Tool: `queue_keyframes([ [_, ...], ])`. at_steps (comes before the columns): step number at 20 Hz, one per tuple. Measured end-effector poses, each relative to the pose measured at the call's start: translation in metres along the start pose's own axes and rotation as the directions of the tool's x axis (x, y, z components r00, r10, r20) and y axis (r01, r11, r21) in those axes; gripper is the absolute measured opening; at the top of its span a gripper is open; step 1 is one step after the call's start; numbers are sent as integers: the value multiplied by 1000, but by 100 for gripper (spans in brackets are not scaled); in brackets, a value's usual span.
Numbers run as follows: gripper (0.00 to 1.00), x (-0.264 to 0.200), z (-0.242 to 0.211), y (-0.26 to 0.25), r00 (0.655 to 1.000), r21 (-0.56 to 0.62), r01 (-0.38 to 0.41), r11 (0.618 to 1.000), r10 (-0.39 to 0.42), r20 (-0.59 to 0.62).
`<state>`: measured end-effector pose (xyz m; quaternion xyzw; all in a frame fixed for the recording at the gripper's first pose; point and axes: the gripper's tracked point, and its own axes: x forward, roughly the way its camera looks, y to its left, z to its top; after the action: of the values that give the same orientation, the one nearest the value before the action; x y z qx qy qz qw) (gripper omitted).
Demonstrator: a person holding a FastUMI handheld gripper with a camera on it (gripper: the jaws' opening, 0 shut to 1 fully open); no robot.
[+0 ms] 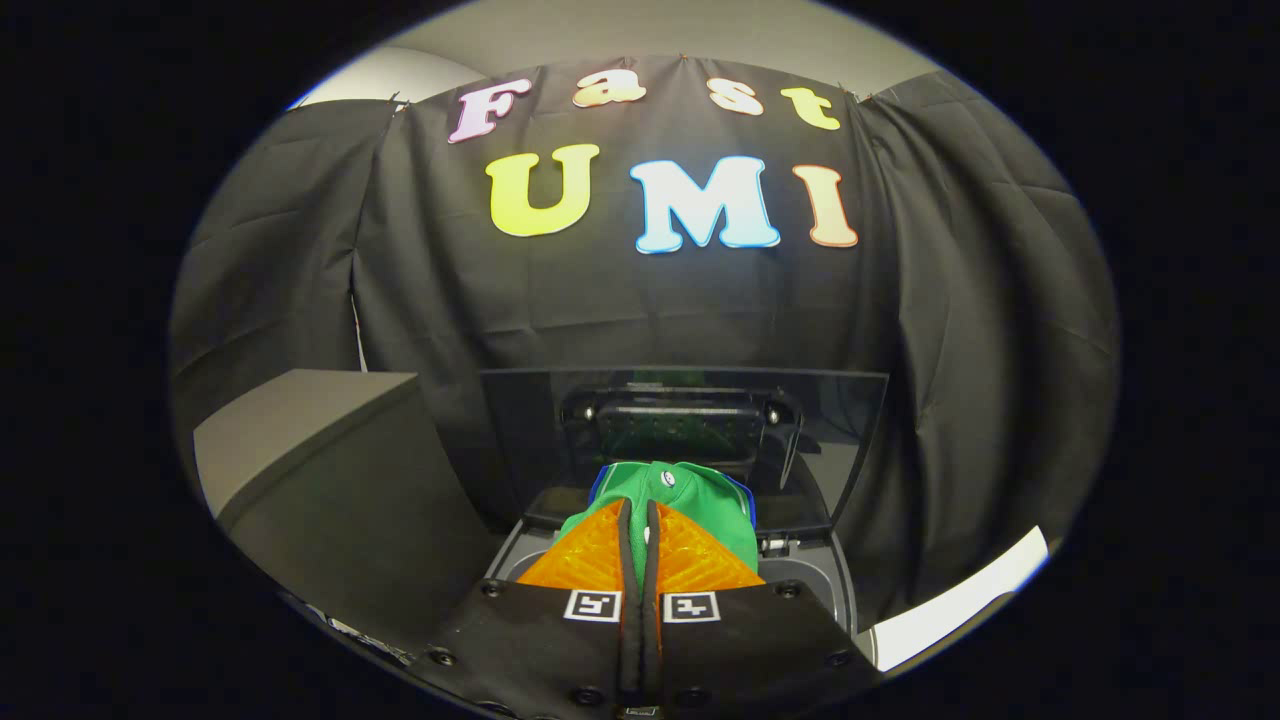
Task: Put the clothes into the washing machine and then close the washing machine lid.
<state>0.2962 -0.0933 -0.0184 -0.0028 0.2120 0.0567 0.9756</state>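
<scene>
Grey box [320, 420]: left of the washing machine, well apart from the fingers; flat top, dark side wall facing the machine.
Washing machine [845, 590]: top-loader, seen from above and in front; grey top rim shows on either side of the fingers, just beyond them.
Lid [830, 440]: raised, standing upright at the back of the machine; dark and glossy, with a reflection of the gripper and a trace of green in it.
Green garment [700, 500]: bunched cloth with a blue edge and a small white tag; held at the fingertips, hanging over the machine's opening, in front of the raised lid.
Garment direction: long axis hard to judge, the cloth is crumpled; bulk rises ahead of and above the tips, spilling a little to the right.
Gripper [638, 505]: fingers drawn almost together, a thin dark gap between them, cloth pinched at the tips.
Drum contents: hidden behind the fingers, cannot tell.
White strip [960, 600]: bright surface, right of the machine, low.
</scene>
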Motion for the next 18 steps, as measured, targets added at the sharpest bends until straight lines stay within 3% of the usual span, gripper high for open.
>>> queue_keyframes([
  [10,2,38,-84,-23,992,15,52,999,-50,-120],
  [18,2,53,-123,-26,981,16,61,998,-57,-185],
])
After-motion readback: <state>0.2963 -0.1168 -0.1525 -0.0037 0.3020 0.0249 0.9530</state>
